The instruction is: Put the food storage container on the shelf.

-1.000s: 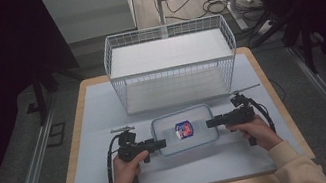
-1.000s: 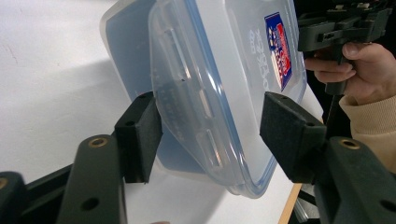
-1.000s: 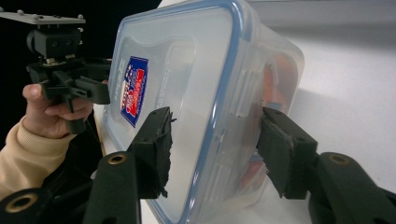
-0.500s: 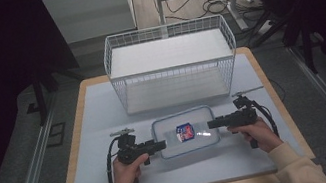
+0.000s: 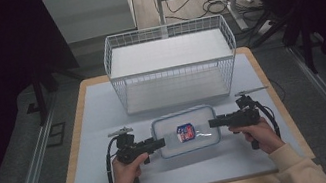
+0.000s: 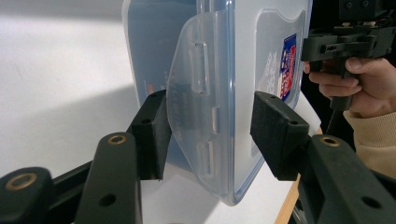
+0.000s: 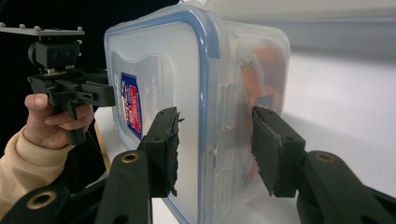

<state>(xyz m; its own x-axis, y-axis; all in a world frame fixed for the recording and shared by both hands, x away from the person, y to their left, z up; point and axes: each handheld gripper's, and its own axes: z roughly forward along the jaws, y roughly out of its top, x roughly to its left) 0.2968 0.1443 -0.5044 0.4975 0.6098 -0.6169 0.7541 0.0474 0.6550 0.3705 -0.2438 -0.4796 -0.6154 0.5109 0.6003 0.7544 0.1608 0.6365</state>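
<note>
the clear lidded container (image 5: 186,131) lies flat on the white-covered counter (image 5: 94,118), just in front of the wire basket (image 5: 171,64). the left gripper (image 5: 156,144) has just been closing its jaws and now clenches the container's left end across the latch flap (image 6: 196,107). the right gripper (image 5: 215,123) straddles the opposite end, its jaws also just narrowing; i can't tell whether they press yet. if one side is loose, a lift could tip the container or pop the latch. the red and blue label (image 5: 185,132) on the lid is too small to read.

container (image 6: 233,70) top cut off by frame, label (image 5: 185,132) print too small to read
</note>
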